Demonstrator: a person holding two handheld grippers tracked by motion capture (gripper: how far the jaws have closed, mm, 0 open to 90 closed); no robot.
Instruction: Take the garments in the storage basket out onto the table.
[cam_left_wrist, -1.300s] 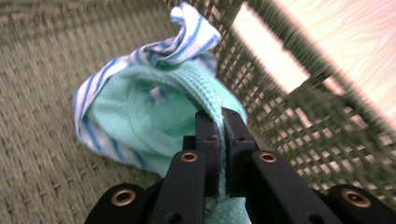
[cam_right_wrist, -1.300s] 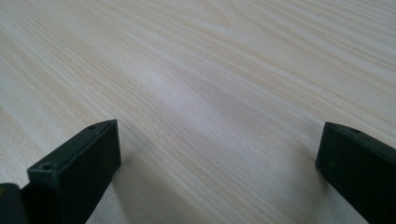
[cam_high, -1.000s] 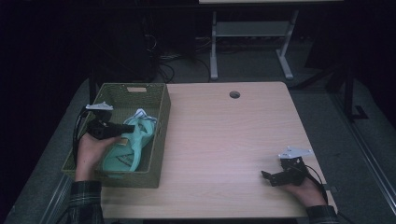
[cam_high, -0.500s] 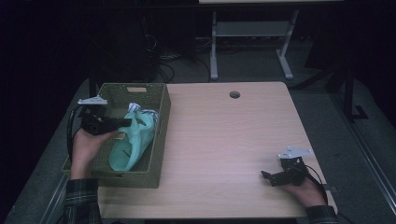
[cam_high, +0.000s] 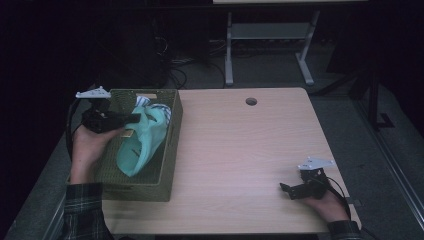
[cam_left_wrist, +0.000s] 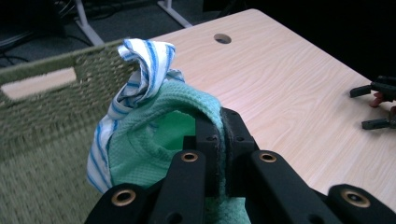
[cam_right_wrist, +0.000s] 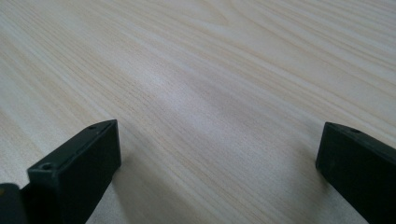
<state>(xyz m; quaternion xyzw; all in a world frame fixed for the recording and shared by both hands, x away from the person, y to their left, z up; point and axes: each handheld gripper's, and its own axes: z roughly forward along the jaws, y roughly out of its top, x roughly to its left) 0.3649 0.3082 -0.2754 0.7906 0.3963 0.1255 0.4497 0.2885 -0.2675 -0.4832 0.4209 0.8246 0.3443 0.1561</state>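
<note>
The left gripper is clamped on the green towel to lift it from the woven basket, while the right gripper rests on the table, jaws wide apart, free to receive it.

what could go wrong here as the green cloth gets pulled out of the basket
The left gripper pinches only a narrow fold of the green cloth, so it could slip free as the hanging weight grows. The blue-striped cloth is draped against the green one and may be dragged along and spill out. The cloth's lower end still lies inside the woven basket; if it snags on the weave, the light basket may shift or tip.
</note>
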